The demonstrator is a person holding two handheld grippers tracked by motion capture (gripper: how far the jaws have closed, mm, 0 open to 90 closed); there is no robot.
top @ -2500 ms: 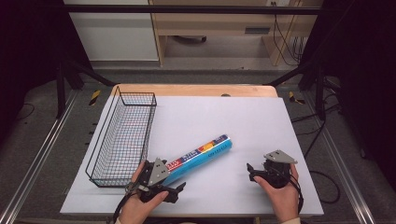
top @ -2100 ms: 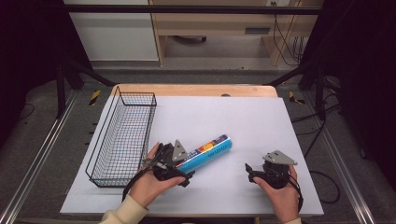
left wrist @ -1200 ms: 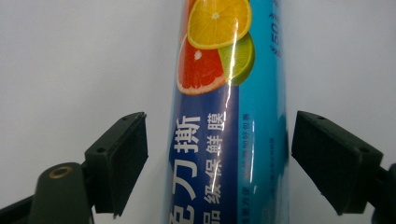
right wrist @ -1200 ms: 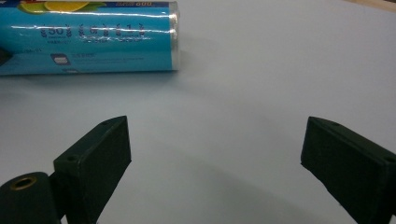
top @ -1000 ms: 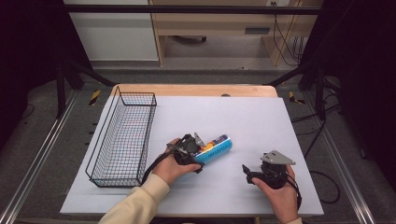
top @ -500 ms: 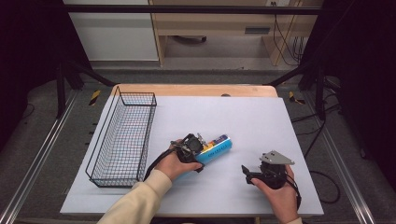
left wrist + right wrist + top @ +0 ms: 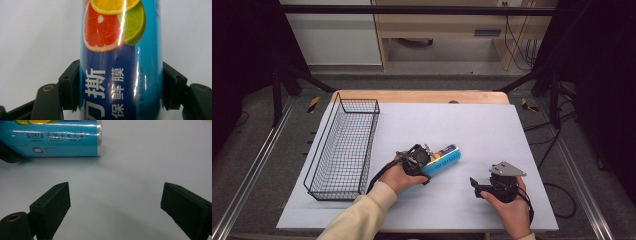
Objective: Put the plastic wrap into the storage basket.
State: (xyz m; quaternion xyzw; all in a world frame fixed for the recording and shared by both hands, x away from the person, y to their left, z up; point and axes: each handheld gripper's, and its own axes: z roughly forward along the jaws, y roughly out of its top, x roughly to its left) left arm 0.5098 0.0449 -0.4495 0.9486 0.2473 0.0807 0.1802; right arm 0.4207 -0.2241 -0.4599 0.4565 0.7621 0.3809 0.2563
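Note:
A blue roll of cling film (image 7: 443, 160) printed with citrus slices lies on the white table top (image 7: 482, 130). My left gripper (image 7: 424, 159) is over its near end. In the left gripper view both pads (image 7: 72, 86) press the sides of the roll (image 7: 117, 62); the jaws have just been closing onto it. My right gripper (image 7: 476, 184) rests near the table's front right, held in a hand, with its jaws wide apart and nothing between them (image 7: 115, 212). The right gripper view has the roll's end (image 7: 62, 142) lying farther off at the upper left.
A long black wire basket (image 7: 344, 145) stands along the table's left side. A wooden edge (image 7: 422, 96) borders the far side of the table. Metal rails (image 7: 252, 175) run beside the table on the floor.
The left hand has slid from the front left to the roll and its gripper has come down over the roll's near end. The right gripper has stayed where it was.

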